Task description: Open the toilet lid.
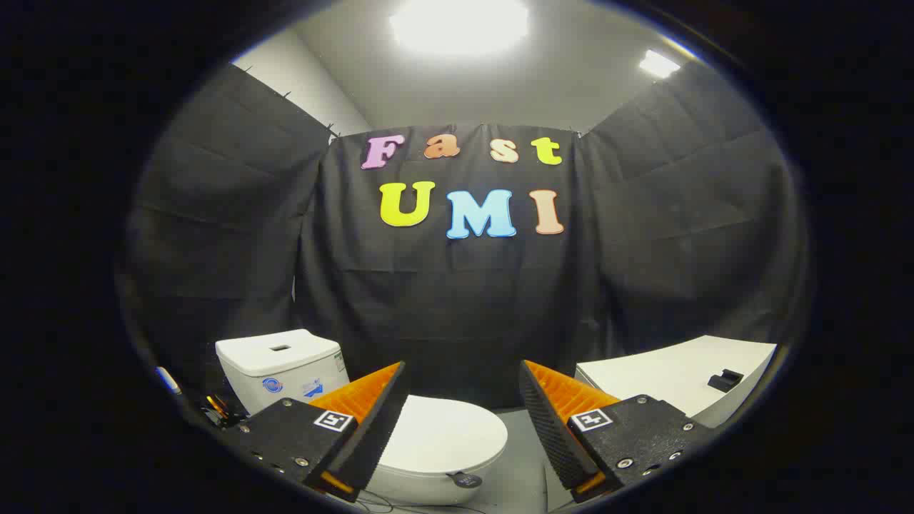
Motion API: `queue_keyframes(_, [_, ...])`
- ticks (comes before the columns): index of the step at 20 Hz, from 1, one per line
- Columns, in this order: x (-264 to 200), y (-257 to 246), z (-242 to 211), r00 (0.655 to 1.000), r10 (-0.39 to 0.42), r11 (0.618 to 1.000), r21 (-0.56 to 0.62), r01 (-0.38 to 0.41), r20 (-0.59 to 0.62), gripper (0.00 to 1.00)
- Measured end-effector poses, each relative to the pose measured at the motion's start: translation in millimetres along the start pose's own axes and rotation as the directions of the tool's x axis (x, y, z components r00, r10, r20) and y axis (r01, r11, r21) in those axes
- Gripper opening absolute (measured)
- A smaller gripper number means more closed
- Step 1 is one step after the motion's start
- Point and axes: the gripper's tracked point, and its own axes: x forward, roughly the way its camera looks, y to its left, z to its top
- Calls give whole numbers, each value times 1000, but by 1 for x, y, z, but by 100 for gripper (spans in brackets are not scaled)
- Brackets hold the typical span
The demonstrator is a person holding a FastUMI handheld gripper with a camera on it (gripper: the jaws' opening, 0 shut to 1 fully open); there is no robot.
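We are holding the gripper (463,400) with its fingers (371,421) spread wide and nothing between them. Each finger is wedge-shaped, with a ribbed inner face, and each is carrying a small square black-and-white marker on its block-like base, which is studded with screws.

Just ahead and below, partly behind the left finger, the toilet lid (446,434) is lying flat and closed: a smooth, glossy white oval. A small dark round tag (468,480) is sitting at its near rim, and thin cables (385,504) are trailing on the grey floor (525,471) below it.

Beyond the left finger, the white boxy tank (280,368) is standing behind the lid, with a rectangular slot in its top and blue stickers on its front that we are finding too small to read.

Beyond the right finger, a white counter (678,375) is carrying a small black block (725,380).

Farther back, creased black cloth (457,307) is hanging as the wall, and ceiling lights (460,25) are glaring above.
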Motion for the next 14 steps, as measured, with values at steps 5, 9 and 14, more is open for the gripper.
queue_keyframes(5, [-1, 1, 1, 1000, 2, 1000, 2, -2, 2, 95])
queue_keyframes(9, [-1, 2, -1, 1000, 8, 1000, 10, -8, -4, 95])
queue_keyframes(14, [-2, 7, -3, 1000, 27, 999, 24, -27, -13, 95])
